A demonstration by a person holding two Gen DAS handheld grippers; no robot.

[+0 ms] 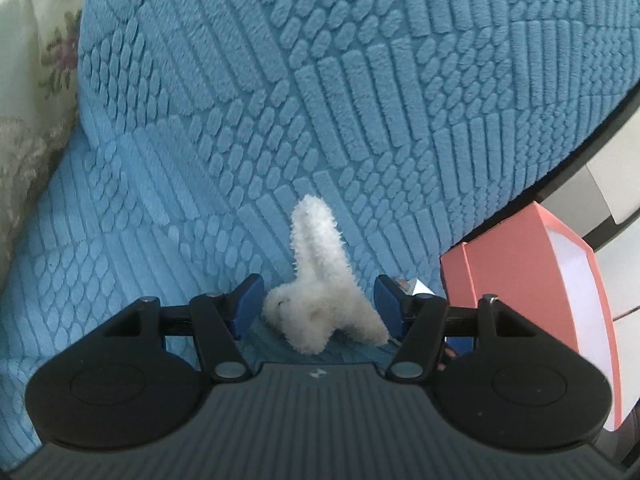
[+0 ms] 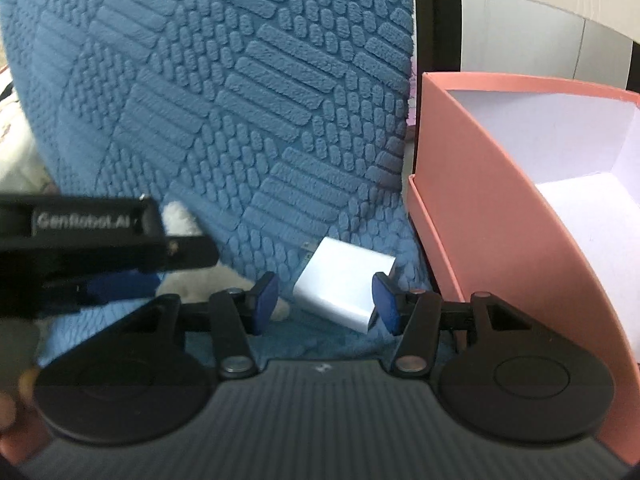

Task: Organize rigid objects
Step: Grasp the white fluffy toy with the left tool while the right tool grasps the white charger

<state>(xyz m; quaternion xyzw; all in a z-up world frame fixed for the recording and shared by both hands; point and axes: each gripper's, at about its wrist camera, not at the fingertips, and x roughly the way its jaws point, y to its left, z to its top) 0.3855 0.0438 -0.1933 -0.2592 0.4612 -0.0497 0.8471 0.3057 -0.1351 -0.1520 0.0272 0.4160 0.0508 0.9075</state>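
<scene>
A white fluffy plush toy (image 1: 320, 304) lies on the blue textured cover (image 1: 280, 120). My left gripper (image 1: 319, 290) straddles it, a blue pad close on each side, and the pile is not visibly squeezed. In the right wrist view a small white charger block (image 2: 344, 284) lies on the same cover (image 2: 240, 100). My right gripper (image 2: 324, 290) is open around it, with a gap at the left pad and the right pad at its edge. An open pink box (image 2: 500, 220) with a white inside stands just right of the charger.
The pink box (image 1: 520, 280) also shows at the right of the left wrist view. The left gripper's black body (image 2: 80, 240) crosses the right wrist view's left side, over the plush toy (image 2: 180, 216). A floral cloth (image 1: 44, 60) lies left, and a black frame edge (image 2: 436, 12) borders the cover.
</scene>
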